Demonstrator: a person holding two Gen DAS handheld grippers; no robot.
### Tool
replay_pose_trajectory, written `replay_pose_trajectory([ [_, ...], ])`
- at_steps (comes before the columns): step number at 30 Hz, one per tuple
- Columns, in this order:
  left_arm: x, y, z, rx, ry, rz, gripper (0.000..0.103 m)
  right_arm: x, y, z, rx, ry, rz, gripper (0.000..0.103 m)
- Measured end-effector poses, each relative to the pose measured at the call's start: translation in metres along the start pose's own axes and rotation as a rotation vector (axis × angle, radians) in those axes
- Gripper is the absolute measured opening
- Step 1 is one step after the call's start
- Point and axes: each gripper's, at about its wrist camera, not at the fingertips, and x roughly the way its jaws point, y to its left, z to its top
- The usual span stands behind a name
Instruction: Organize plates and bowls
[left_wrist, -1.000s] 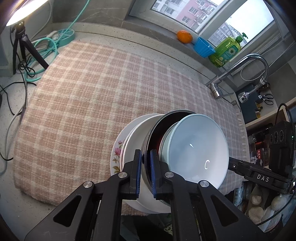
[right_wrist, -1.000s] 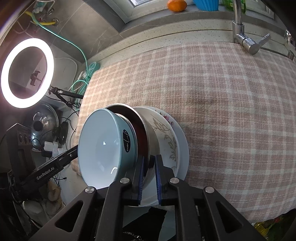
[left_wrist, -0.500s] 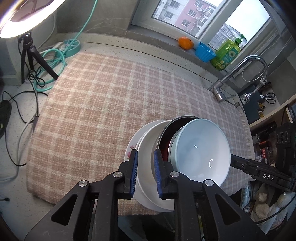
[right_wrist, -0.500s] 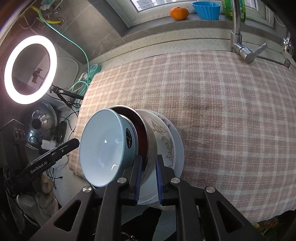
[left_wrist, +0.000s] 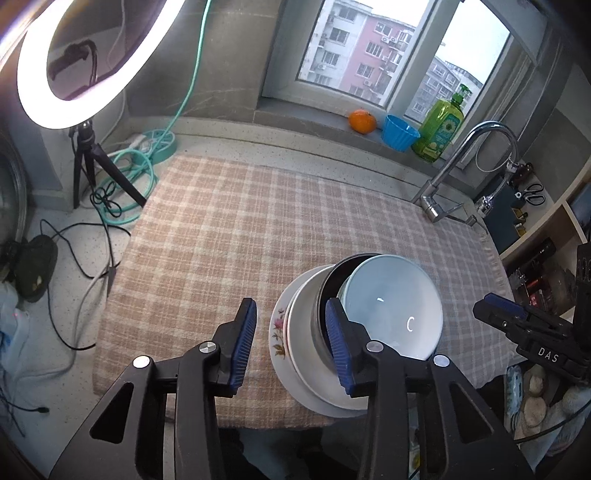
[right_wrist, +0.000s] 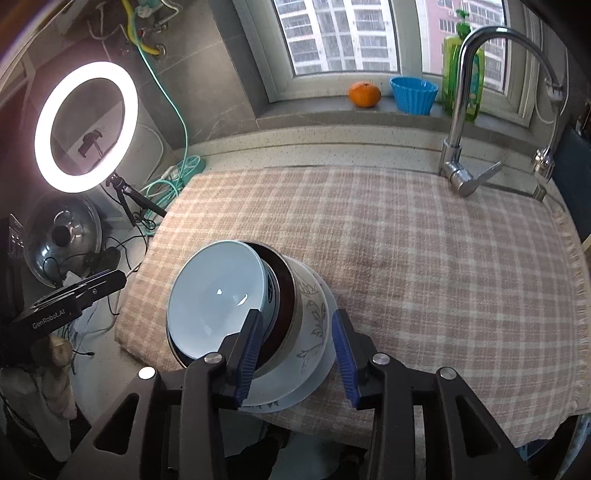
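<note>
Now both tongs, left and right (jaws just parted), clear of stacked dishes.

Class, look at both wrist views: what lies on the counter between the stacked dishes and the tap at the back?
Only bare checked cloth lies between the stacked dishes and the tap; the right wrist view shows it best.

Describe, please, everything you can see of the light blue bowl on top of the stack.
The light blue bowl is round, smooth and glossy, probably ceramic, and empty; light glints inside it. A small dark logo marks its outer wall. It sits upright, nested in a dark metal-rimmed bowl, which rests in a floral bowl on plates, near the front edge of the checked cloth. No gripper touches it.
</note>
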Motion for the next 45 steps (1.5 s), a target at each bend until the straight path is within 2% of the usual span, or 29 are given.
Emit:
replay_pose_trajectory([
  [1,-0.004,-0.004,0.0,0.011,-0.013,0.0,0.041,-0.006,0.002,-0.001,-0.01,-0.029,-0.02,0.044],
  [3,-0.013,-0.013,-0.001,0.034,-0.041,0.002,0.051,-0.019,0.007,-0.003,-0.024,-0.093,-0.058,0.057],
  [7,-0.026,-0.026,-0.003,0.066,-0.081,0.0,0.063,-0.04,0.016,-0.01,-0.039,-0.202,-0.125,0.07],
  [9,-0.031,-0.032,-0.004,0.078,-0.091,-0.004,0.064,-0.048,0.02,-0.011,-0.051,-0.23,-0.146,0.074],
  [23,-0.041,-0.044,-0.008,0.107,-0.135,-0.001,0.064,-0.064,0.031,-0.016,-0.069,-0.285,-0.153,0.075],
  [45,-0.042,-0.045,-0.011,0.101,-0.126,0.001,0.064,-0.057,0.035,-0.018,-0.079,-0.268,-0.155,0.077],
])
